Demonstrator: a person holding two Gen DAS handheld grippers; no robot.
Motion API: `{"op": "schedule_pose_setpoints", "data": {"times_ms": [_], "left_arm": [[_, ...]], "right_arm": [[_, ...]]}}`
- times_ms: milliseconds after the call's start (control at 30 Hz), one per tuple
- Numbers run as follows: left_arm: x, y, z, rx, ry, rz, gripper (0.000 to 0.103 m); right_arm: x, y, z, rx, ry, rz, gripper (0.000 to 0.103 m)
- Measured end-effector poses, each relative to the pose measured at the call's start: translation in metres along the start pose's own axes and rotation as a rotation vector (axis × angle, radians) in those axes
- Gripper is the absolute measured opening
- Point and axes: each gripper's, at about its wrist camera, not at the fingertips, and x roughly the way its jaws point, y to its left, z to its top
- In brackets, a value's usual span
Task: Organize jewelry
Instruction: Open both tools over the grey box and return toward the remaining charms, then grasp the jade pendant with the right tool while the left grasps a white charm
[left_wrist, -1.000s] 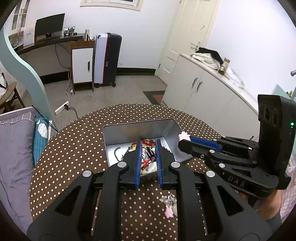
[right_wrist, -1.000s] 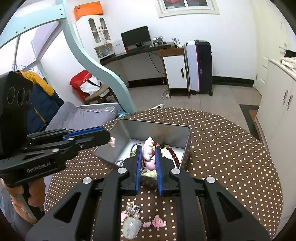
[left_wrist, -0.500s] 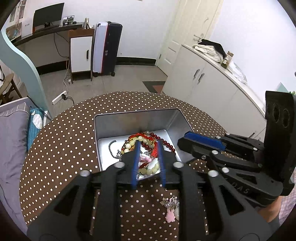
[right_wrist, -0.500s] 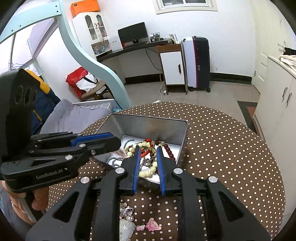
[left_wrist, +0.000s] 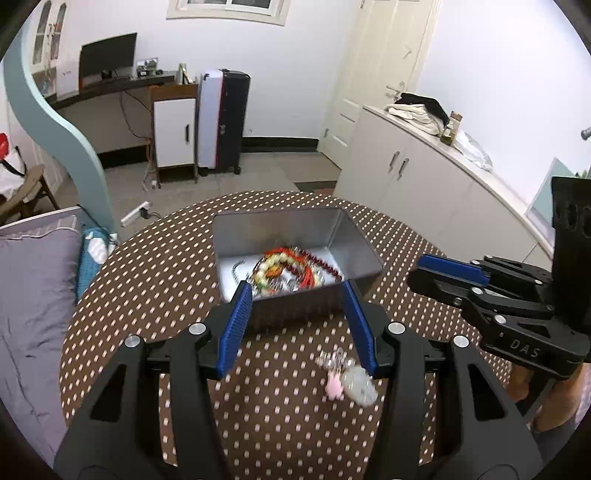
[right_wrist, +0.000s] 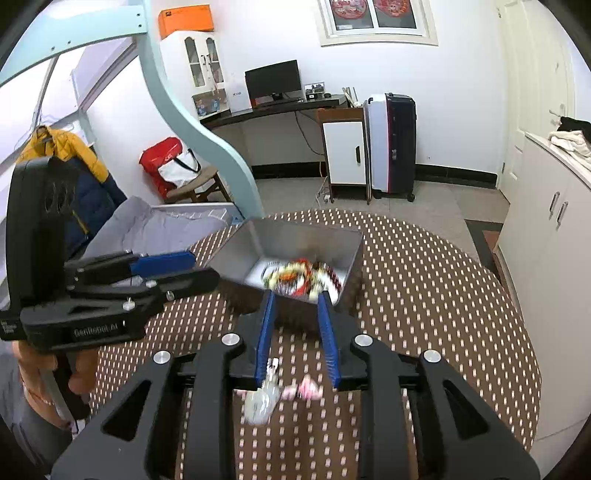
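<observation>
- Left hand-held gripper (left_wrist: 297, 291): jaws well apart, just been opening, nothing between the pads. It sits short of the tin's near wall; looks like a release just made.
- Right hand-held gripper (right_wrist: 295, 297): jaws part open, narrower than the left, also just been opening. Nothing gripped.
- Tin (left_wrist: 354, 236) sits on the dotted bench (left_wrist: 147, 266), open top toward both grippers, so drops go straight in.
- Bead pile (left_wrist: 291, 267) lies on the tin floor: red, cream and dark strands tangled together, blurred.
- Still loose on the bench, near side of the tin: pink charm (left_wrist: 334, 386) touching a pale round pendant (left_wrist: 358, 384). Judgement: those are the next picks, so the job is only partly done.
- Left view only: right gripper body side-on, and the cupboard run behind it.
- Right view only: person's hand (right_wrist: 35, 363) on the left gripper's handle, plus the bed (right_wrist: 147, 229) beside the bench.
</observation>
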Motion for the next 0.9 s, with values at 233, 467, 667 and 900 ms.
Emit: {"op": "schedule_pose_setpoints", "data": {"times_ms": [233, 467, 667, 900], "left_arm": [[-0.013, -0.003, -0.037, 0.002, 0.013, 0.056, 0.051], [-0.015, 0.003, -0.067, -0.018, 0.054, 0.071, 0.052], [-0.018, 0.008, -0.078, -0.033, 0.058, 0.082, 0.055], [-0.010, 0.003, -0.081, -0.020, 0.078, 0.070, 0.055]], "right_arm": [[0.004, 0.021, -0.044, -0.034, 0.079, -0.015, 0.027], [0.024, 0.040, -0.069, -0.055, 0.161, -0.026, 0.034], [0.046, 0.049, -0.070, -0.085, 0.208, -0.083, 0.039], [0.058, 0.041, -0.070, -0.119, 0.216, -0.131, 0.027]]}}
